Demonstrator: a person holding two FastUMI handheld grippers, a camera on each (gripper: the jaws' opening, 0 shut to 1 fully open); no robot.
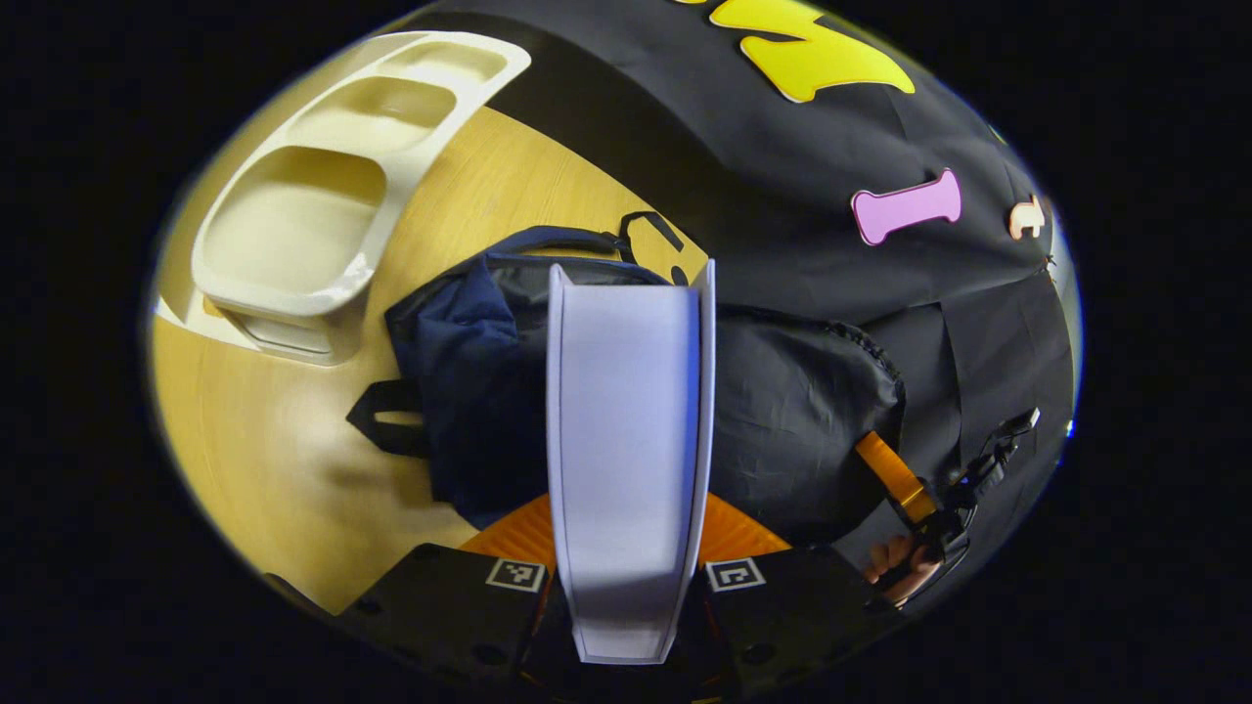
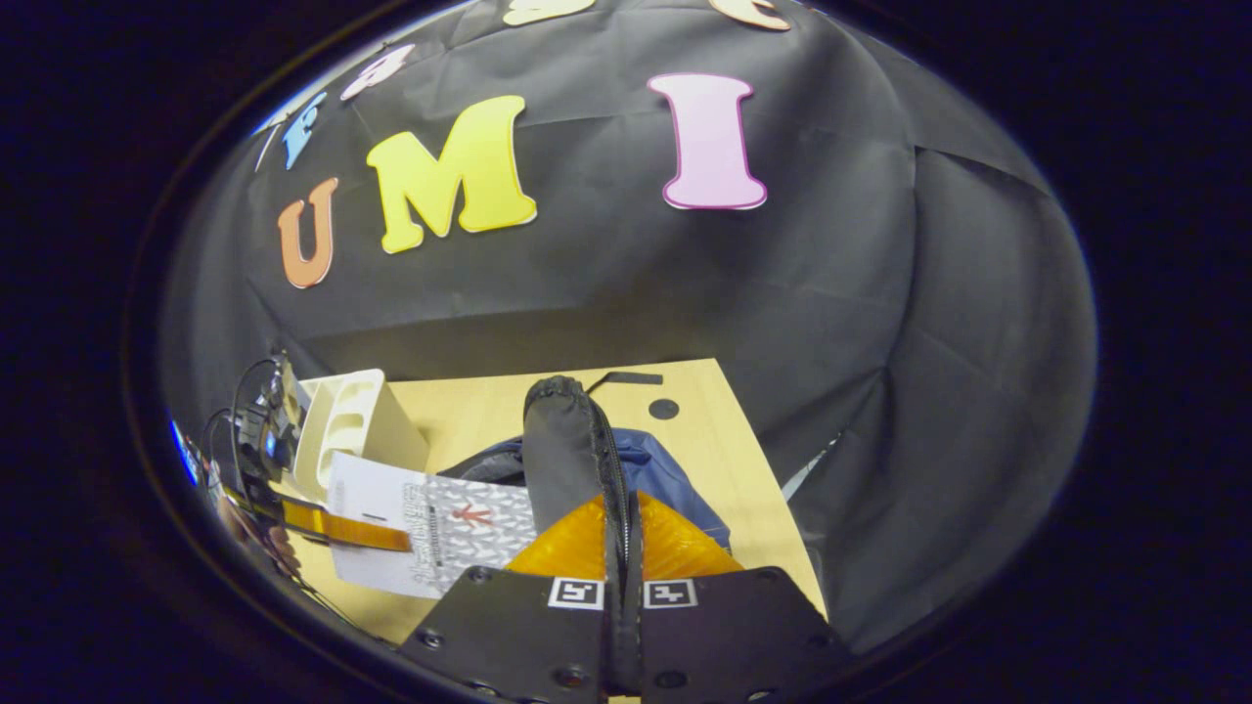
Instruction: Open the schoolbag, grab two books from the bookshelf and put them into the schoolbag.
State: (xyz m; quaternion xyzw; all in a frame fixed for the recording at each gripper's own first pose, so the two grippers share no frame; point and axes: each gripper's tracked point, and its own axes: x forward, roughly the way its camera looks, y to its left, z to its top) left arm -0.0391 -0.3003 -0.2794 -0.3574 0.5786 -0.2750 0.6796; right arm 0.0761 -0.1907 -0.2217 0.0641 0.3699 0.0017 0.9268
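white book (image 1: pixel 626 440) in left gripper (image 1: pixel 626 548), navy schoolbag (image 1: pixel 469 391)

bookshelf (image 1: pixel 293 210) left of schoolbag (image 1: pixel 469 391), on table (image 1: pixel 284 469)

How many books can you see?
1. The book is clamped in the left gripper, above the open schoolbag on the table. Others may be hidden inside the bag.
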